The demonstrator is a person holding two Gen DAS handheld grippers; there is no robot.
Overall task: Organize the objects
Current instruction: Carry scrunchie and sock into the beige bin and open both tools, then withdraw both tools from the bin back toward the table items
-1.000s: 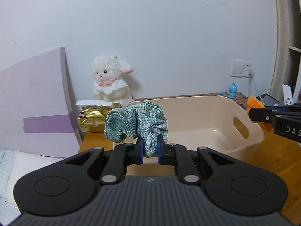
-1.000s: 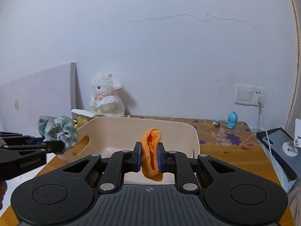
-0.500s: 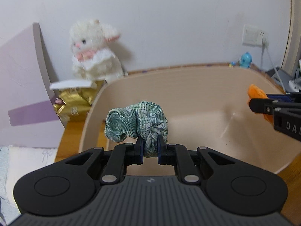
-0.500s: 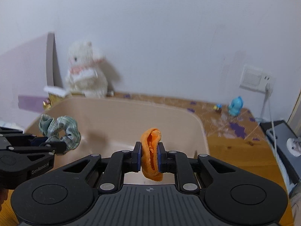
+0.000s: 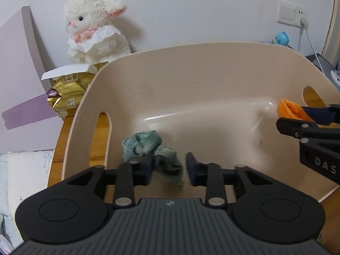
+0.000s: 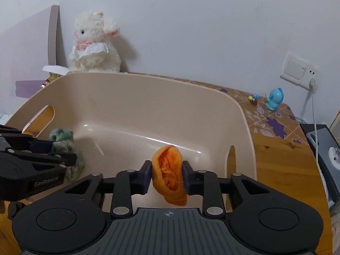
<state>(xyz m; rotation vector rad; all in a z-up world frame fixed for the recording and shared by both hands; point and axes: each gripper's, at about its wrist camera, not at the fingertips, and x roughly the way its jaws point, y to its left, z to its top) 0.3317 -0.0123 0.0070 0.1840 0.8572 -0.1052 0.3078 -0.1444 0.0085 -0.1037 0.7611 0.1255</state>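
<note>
A green plaid scrunchie (image 5: pixel 146 146) hangs blurred inside the beige plastic basin (image 5: pixel 191 48), resting against the left finger of my left gripper (image 5: pixel 170 167), whose jaws stand open and apart. From the right wrist view the scrunchie (image 6: pixel 61 136) sits by the left gripper (image 6: pixel 63 152) near the basin's left handle hole. My right gripper (image 6: pixel 166 175) is over the basin (image 6: pixel 148 78), shut on an orange terry cloth piece (image 6: pixel 170 172) that bulges between both pads. The left wrist view shows the same cloth (image 5: pixel 286 110) in the right gripper (image 5: pixel 293 118) at the basin's right side.
A white plush lamb (image 5: pixel 93 25) and a gold packet (image 5: pixel 68 93) stand behind the basin by a lilac board (image 5: pixel 19 74). A blue figurine (image 6: pixel 275 98), wall socket (image 6: pixel 301 71) with a cable and a dark device (image 6: pixel 323 140) lie to the right on the wooden table (image 6: pixel 282 165).
Both grippers moved forward and down over the basin. The left jaws opened and let go of the green scrunchie, which is dropping. The right jaws spread wider around the orange cloth.
</note>
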